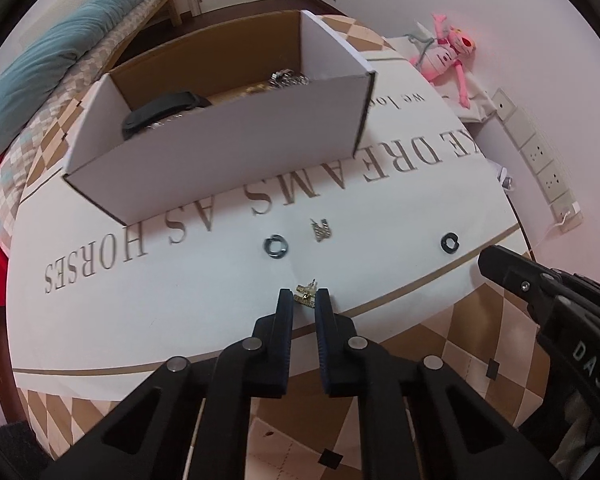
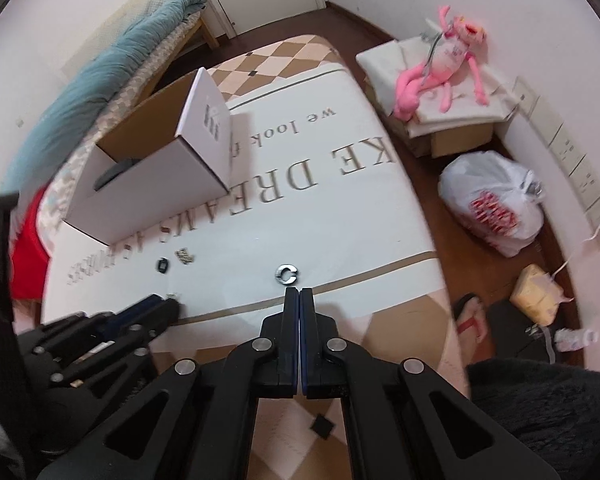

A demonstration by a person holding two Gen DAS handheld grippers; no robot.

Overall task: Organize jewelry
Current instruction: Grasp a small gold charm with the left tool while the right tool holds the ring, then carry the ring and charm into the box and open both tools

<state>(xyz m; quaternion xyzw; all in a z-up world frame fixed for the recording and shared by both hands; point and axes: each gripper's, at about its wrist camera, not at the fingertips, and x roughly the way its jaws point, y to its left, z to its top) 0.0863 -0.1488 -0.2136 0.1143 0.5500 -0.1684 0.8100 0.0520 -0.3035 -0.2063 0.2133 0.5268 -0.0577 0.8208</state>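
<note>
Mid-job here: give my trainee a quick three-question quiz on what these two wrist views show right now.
1. True or false: the right gripper is shut with nothing between its fingers.
2. What sits between the left gripper fingers? A) gold earring B) silver ring C) black watch
3. Fill in: besides the earring, ___ small jewelry pieces lie loose on the white cloth in front of the cardboard box.

Key: 1 true; 2 A; 3 three: a ring, a silver piece and an open ring.
</note>
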